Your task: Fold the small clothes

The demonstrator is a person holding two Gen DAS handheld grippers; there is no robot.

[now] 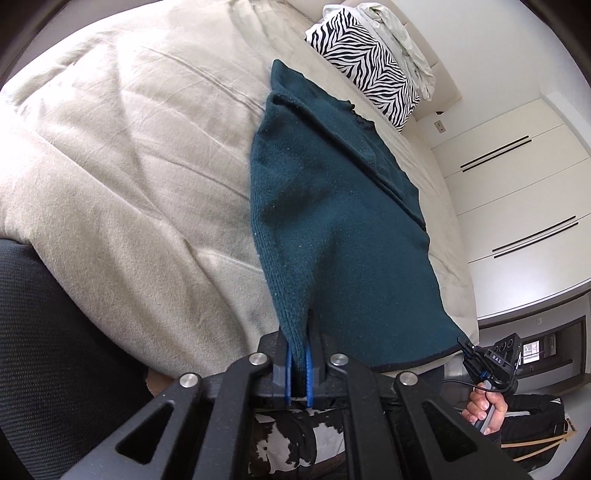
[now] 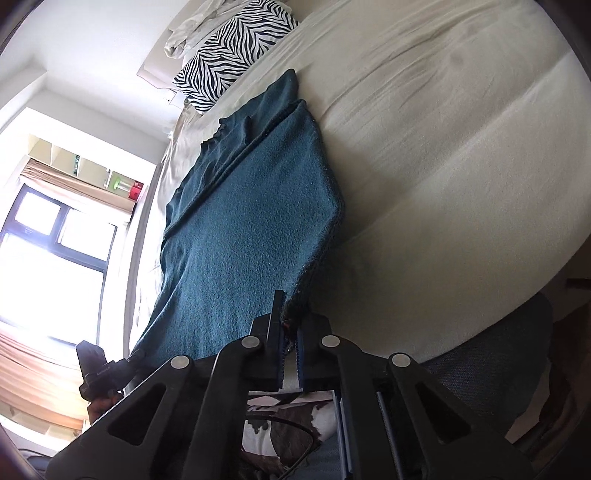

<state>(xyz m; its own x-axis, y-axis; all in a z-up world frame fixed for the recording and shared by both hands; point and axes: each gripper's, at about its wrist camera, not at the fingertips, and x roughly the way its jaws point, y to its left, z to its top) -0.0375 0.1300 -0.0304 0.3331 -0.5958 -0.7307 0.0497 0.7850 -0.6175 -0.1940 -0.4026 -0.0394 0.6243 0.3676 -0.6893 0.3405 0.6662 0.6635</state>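
A dark teal knit garment lies stretched over the cream bed, its near hem lifted off the edge. My left gripper is shut on one near corner of the garment. My right gripper is shut on the other near corner; it also shows in the left wrist view at the hem's right end. The garment in the right wrist view has its far part folded over, with a ridge running along it. The left gripper shows at the lower left of the right wrist view.
A cream bedsheet covers the bed. A zebra-print pillow and a crumpled pale cloth lie at the head. White wardrobe doors stand to the right. A bright window is on the left.
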